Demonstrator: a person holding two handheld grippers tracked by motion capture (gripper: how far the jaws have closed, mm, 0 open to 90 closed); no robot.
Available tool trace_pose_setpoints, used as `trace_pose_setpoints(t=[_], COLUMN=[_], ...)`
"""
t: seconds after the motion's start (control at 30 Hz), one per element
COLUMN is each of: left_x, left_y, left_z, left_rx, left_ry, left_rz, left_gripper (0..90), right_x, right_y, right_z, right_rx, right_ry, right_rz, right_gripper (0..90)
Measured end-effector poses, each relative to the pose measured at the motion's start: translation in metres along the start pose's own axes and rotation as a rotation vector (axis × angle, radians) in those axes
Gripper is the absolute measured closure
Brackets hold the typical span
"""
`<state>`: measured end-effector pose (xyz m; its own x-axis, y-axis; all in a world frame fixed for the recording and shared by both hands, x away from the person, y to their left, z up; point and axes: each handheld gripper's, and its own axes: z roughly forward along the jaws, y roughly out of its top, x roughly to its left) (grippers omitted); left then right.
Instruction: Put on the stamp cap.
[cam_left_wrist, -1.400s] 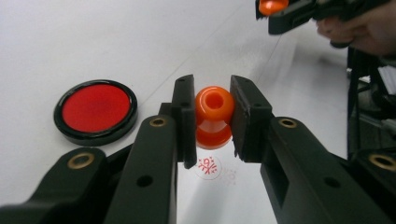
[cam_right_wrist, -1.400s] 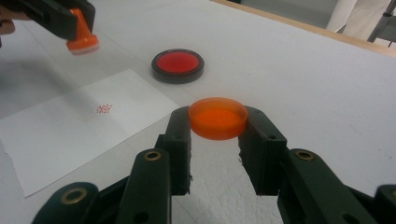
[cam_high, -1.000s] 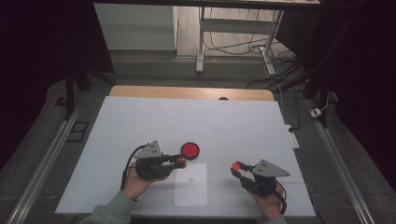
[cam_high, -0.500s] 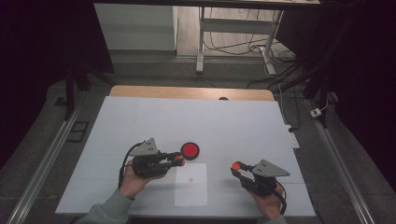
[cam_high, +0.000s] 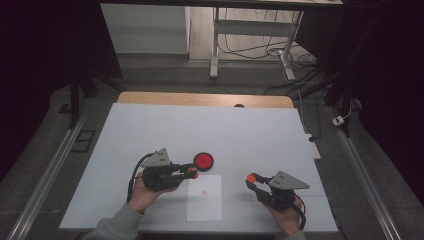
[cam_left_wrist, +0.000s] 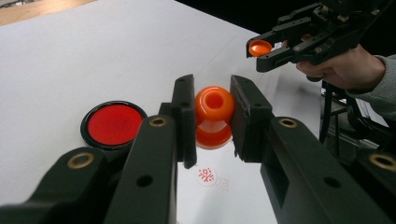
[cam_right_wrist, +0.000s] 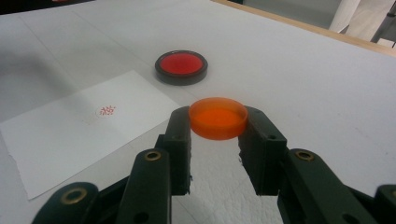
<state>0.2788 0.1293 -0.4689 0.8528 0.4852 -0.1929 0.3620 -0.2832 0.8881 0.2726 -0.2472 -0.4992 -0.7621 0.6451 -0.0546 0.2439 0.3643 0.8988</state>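
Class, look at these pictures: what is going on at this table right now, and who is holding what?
A person works two handheld grippers over a white table. The left gripper clamps an orange stamp just above a sheet of paper that already carries a small red mark. The right gripper grips a shallow orange cap, held off to the side. A round red ink pad lies open beside the paper.
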Motion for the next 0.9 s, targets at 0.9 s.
trace_pose_setpoints(t=[0.9], left_x=[0.0], left_y=[-0.003], left_z=[0.006], left_rx=[0.024], left_ry=[0.001], left_rz=[0.003], left_gripper=[72.5], right_x=[0.031], right_y=[0.01], right_z=[0.033], right_rx=[0.009], right_ry=[0.102], right_rz=[-0.025], right_gripper=[64.1])
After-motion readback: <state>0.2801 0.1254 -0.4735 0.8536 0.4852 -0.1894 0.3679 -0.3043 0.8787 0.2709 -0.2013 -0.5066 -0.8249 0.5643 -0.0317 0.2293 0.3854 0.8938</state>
